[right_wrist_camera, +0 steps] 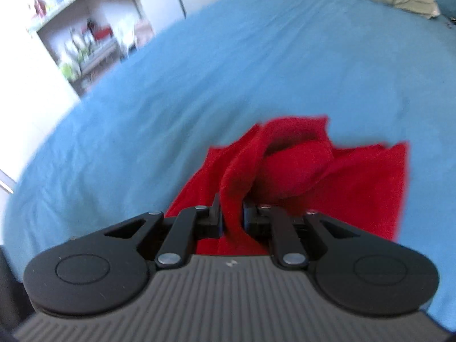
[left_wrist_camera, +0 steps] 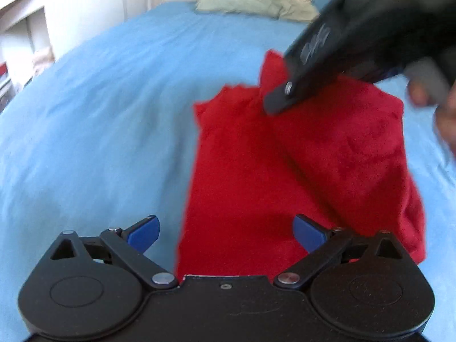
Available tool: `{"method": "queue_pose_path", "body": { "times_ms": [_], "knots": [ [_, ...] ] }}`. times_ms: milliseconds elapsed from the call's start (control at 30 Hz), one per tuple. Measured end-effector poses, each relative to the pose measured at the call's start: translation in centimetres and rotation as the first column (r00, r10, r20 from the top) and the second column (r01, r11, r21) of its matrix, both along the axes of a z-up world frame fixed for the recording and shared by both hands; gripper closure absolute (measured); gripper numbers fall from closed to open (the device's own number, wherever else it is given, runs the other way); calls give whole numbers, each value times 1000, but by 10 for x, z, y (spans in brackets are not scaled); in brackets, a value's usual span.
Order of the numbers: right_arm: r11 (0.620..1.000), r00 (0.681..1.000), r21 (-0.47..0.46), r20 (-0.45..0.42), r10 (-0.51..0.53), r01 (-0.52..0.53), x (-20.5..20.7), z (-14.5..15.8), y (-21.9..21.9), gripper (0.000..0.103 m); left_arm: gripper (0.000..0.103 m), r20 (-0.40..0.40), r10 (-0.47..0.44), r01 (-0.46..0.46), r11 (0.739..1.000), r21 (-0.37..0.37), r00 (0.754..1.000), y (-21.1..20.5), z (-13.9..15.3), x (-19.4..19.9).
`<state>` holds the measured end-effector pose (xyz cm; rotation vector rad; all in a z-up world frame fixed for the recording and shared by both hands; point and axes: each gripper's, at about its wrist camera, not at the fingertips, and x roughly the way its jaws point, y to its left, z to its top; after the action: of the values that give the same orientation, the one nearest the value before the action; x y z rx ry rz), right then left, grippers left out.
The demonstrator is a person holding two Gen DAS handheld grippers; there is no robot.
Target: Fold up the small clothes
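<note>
A red cloth (left_wrist_camera: 285, 165) lies on the blue bed sheet (left_wrist_camera: 99, 119), partly folded with a raised fold at its far end. My left gripper (left_wrist_camera: 225, 232) is open and empty, its blue pads (left_wrist_camera: 145, 232) spread over the cloth's near edge. My right gripper (right_wrist_camera: 232, 213) is shut on a bunched fold of the red cloth (right_wrist_camera: 285, 165) and lifts it. In the left wrist view the right gripper (left_wrist_camera: 273, 105) reaches in from the upper right onto the cloth's far part.
Pale green pillows (left_wrist_camera: 245, 5) and a patterned cover lie at the head of the bed. White shelves with small items (right_wrist_camera: 85, 40) stand to the left beyond the bed's edge. The blue sheet (right_wrist_camera: 256, 57) spreads widely around the cloth.
</note>
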<state>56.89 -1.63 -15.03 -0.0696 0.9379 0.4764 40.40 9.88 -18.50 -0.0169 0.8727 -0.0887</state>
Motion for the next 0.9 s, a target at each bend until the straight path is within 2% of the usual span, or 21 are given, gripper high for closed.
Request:
{"method": "queue_pose_path", "body": {
  "times_ms": [100,133,167,233,333,433,533,633,700,733,800,833,900],
  "knots": [
    [999,998,-45,55,24,-21,-7,-5,8,69,2,6,38,-38,999,-37,999,14,0,-3],
    [998,997,-51,73,33,-30,-10,1,7,55,2,6,50,-50,997,-50,999,18,1,-3],
    [998,993,-55,106,44,-39,-15,12,3,34,1,12,57,-56,996,-63,998,21,3,-3],
    [998,979,-47,194,55,-47,-29,38,-11,17,1,25,68,-67,996,-62,997,24,7,-4],
    [998,962,-19,266,62,-59,-54,75,-39,13,1,44,53,-51,998,-48,998,25,12,-12],
    [999,969,16,243,35,-40,-76,76,-71,8,1,52,45,-43,998,-46,998,22,14,-14],
    [1000,978,-12,209,-7,10,-91,48,-94,12,1,39,48,-45,997,-67,998,23,12,-8],
    [997,985,26,152,-82,79,-96,19,-112,26,1,43,43,-39,995,-90,998,21,13,-9],
    [992,982,65,146,-117,109,-95,7,-117,33,1,52,34,-30,997,-76,998,18,14,-10],
    [990,981,83,147,-124,113,-93,3,-117,39,1,54,36,-32,998,-62,998,18,13,-10],
    [988,978,87,155,-138,126,-89,0,-113,59,1,49,42,-39,998,-54,998,20,13,-9],
    [989,979,93,158,-132,118,-89,0,-113,80,1,45,48,-46,997,-57,998,22,12,-8],
    [990,974,119,206,-96,73,-99,9,-105,79,1,49,72,-69,996,-64,996,32,16,-8]
  ]
}}
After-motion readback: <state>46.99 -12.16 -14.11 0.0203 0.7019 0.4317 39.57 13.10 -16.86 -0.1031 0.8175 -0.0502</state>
